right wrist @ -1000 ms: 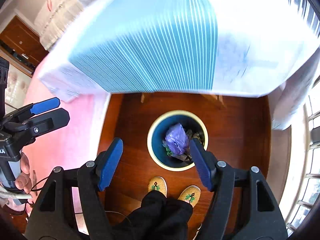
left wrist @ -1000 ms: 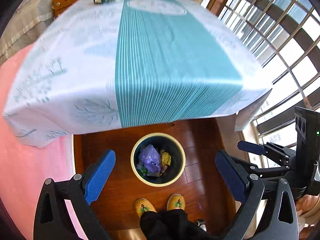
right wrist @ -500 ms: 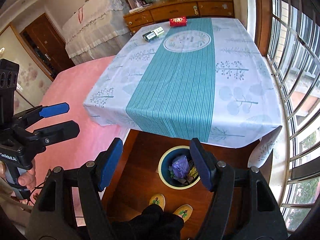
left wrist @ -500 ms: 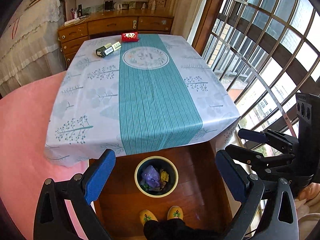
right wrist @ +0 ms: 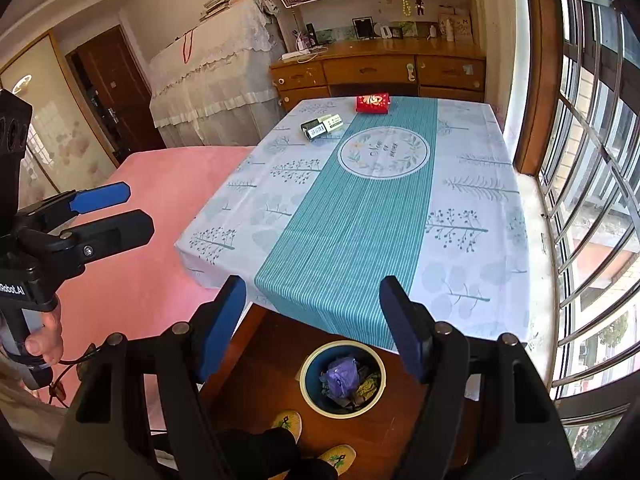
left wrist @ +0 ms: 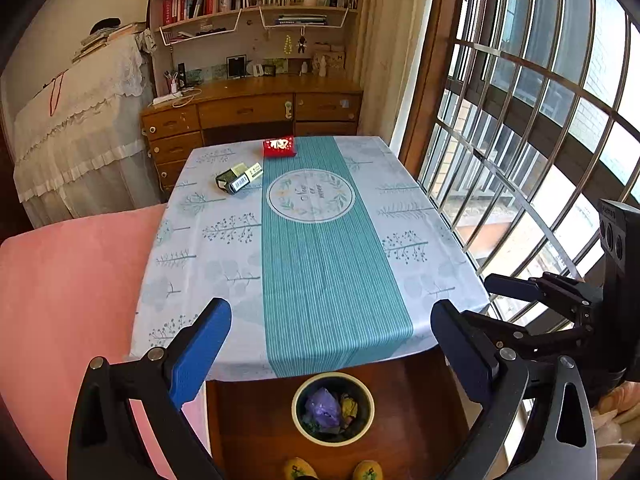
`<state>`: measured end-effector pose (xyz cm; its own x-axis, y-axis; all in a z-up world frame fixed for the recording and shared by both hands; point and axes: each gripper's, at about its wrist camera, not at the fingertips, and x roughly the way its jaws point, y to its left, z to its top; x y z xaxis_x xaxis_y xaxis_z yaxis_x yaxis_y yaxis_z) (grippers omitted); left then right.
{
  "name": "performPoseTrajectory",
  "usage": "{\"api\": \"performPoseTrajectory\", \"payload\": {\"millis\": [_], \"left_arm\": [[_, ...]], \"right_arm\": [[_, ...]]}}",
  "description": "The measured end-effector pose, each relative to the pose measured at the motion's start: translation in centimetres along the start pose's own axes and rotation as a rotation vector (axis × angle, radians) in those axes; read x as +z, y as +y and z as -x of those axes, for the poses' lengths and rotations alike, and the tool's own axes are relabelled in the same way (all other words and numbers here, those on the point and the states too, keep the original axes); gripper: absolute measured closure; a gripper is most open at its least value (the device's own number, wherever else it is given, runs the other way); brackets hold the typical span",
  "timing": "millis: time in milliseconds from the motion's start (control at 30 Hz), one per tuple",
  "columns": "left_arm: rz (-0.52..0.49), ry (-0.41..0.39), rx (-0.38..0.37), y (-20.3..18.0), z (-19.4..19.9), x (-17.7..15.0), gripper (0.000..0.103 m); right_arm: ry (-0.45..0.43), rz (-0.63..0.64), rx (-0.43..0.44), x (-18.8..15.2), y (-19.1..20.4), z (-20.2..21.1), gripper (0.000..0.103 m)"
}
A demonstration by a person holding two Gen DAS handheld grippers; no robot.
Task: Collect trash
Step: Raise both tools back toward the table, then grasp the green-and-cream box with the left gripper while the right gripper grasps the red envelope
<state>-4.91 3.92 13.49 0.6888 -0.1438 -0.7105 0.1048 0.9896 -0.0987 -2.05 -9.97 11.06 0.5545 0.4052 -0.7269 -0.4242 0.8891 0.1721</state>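
Sitting at the far end of the table point(left wrist: 440, 248), in the upper middle of both views, the trash is easy to spot: a red packet point(left wrist: 279, 147) and, just left of it and a bit nearer, a pair of dark-and-white cartons point(left wrist: 239, 177) lying touching each other. Lower centre of the frame, the bin point(left wrist: 333, 408) is seen on the wood floor just past the table's near edge, already loaded with a purple bag and some wrappers.

Both claws are empty. The left gripper point(left wrist: 332, 344) is spread wide with nothing between the pads, and the right gripper point(right wrist: 316, 320) is spread about as wide, also bare.

What could go wrong, probably: the trash is well apart from both grippers, so a long lean over the table is needed, and the cloth point(left wrist: 332, 264) could get snagged or dragged by a low finger. The cartons may get pushed apart if only one is pinched. The packet looks flat, so it could be slid away rather than picked up.

Around it: a pink bed point(left wrist: 68, 280) at left, barred windows at right, drawers and shelves behind. Nothing is parked between grippers and trash.
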Motion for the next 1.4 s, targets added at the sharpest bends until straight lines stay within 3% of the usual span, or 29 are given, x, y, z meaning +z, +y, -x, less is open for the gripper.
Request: {"api": "performPoseTrajectory", "payload": {"millis": [233, 400, 600, 867, 1100, 1167, 1400], "left_arm": [[-0.028, -0.012, 0.016, 2.2, -3.4, 4.0, 0.002], [-0.040, -0.003, -0.002, 5.5, -8.3, 7.9, 0.002], [-0.093, 0.054, -0.036, 11.1, -17.8, 14.3, 0.002], [-0.188, 0.174, 0.013, 18.3, -34.4, 22.7, 0.002], [-0.229, 0.275, 0.037, 20.6, -48.2, 24.6, 0.010], [-0.248, 0.296, 0.046, 20.6, -51.2, 24.3, 0.018], [-0.287, 0.316, 0.105, 21.2, -57.9, 23.8, 0.024]], "right_arm": [[-0.022, -0.016, -0.018, 4.0, -1.2, -2.8, 0.036], [-0.020, -0.034, -0.056, 7.4, -2.0, -6.9, 0.036], [-0.011, -0.124, -0.124, 12.3, -3.9, -14.2, 0.036], [0.026, -0.276, -0.198, 19.0, -7.1, -25.6, 0.036], [0.052, -0.326, -0.240, 23.0, -10.1, -34.4, 0.036], [0.060, -0.325, -0.252, 23.6, -10.8, -36.4, 0.036], [0.087, -0.341, -0.254, 23.6, -12.2, -40.5, 0.036]]}}
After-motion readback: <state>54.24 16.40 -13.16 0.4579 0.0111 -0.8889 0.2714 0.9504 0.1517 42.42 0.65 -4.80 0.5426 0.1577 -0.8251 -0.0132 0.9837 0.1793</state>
